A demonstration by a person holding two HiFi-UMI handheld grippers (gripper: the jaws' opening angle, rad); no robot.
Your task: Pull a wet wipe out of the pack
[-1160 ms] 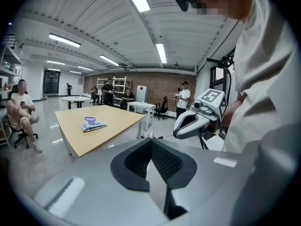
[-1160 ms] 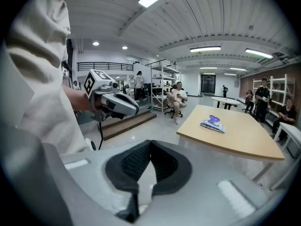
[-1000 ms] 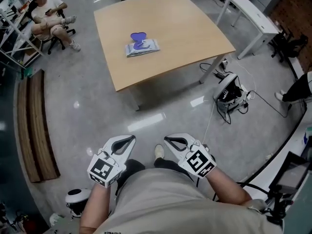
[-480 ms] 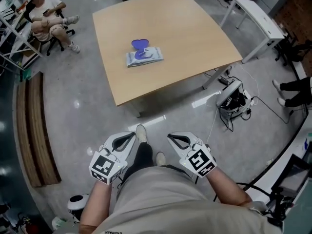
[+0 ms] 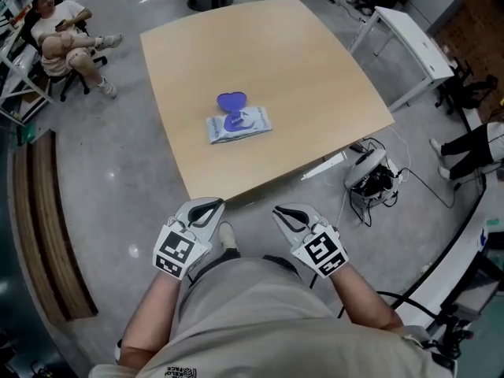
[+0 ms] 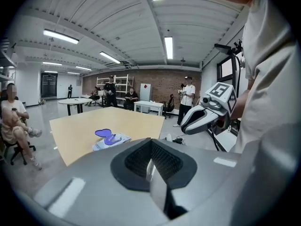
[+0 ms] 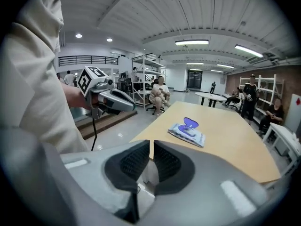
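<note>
A wet wipe pack lies flat near the middle of the light wooden table, its purple lid flipped open. Both grippers are held side by side over the floor, just short of the table's near edge and well away from the pack. My left gripper is shut and empty. My right gripper has its jaws opening, a narrow slit between the pads and nothing in it. The left gripper view has the pack ahead to the left. In the right gripper view the pack is ahead to the right.
A seated person is at the far left beyond the table. A white side table stands at the upper right, with a device and cables on the floor below it. A wooden bench runs along the left.
The table and pack have come much nearer in the head view. Both grippers have moved forward together, from open floor to just before the table's near edge.
</note>
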